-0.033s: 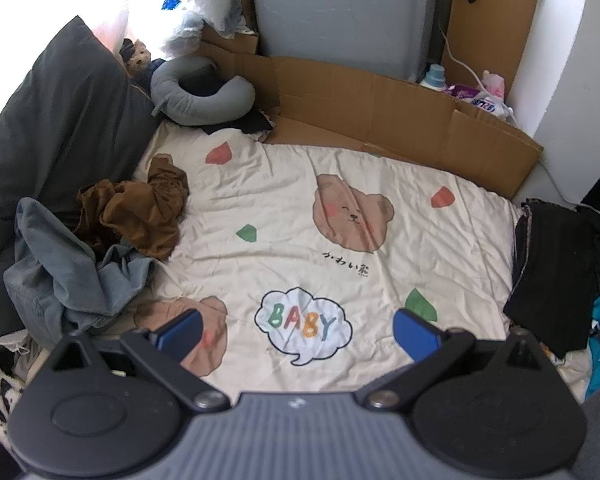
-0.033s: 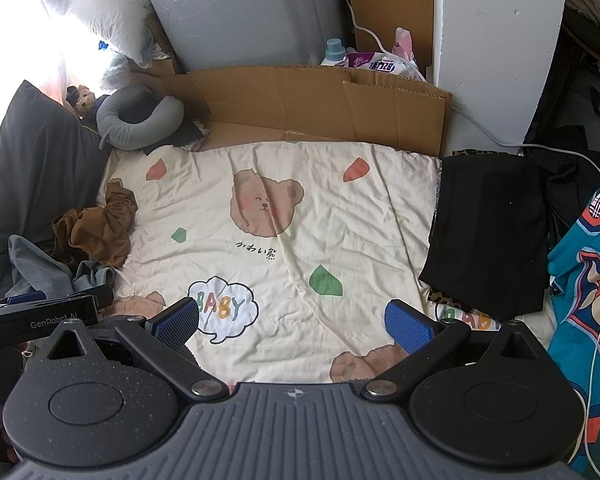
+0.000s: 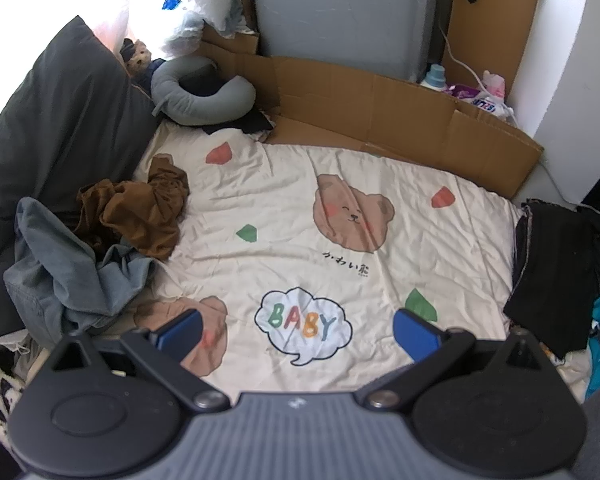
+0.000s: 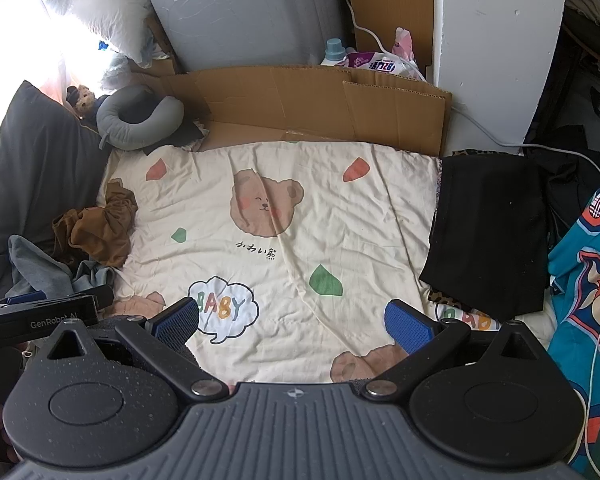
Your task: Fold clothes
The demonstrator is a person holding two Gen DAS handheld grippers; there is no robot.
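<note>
A crumpled brown garment (image 3: 140, 212) (image 4: 100, 228) lies at the left edge of the cream bear-print sheet (image 3: 300, 200) (image 4: 300, 184). Beside it, nearer me, is a heap of blue-grey denim (image 3: 72, 272) (image 4: 40, 264). A flat black garment (image 3: 552, 264) (image 4: 488, 232) rests on the sheet's right edge, with teal patterned cloth (image 4: 584, 280) further right. My left gripper (image 3: 298, 332) hangs open above the "BABY" print, nothing between its blue pads. My right gripper (image 4: 292, 322) is open too, over the sheet's near middle. The left gripper's black body (image 4: 40, 318) shows at the left of the right wrist view.
Flattened cardboard (image 3: 380, 112) lines the far side of the bed. A grey neck pillow (image 3: 196, 96) and a dark grey pillow (image 3: 60, 120) sit at the far left. Bottles and packets (image 4: 364, 56) stand behind the cardboard beside a white pillar (image 4: 496, 52).
</note>
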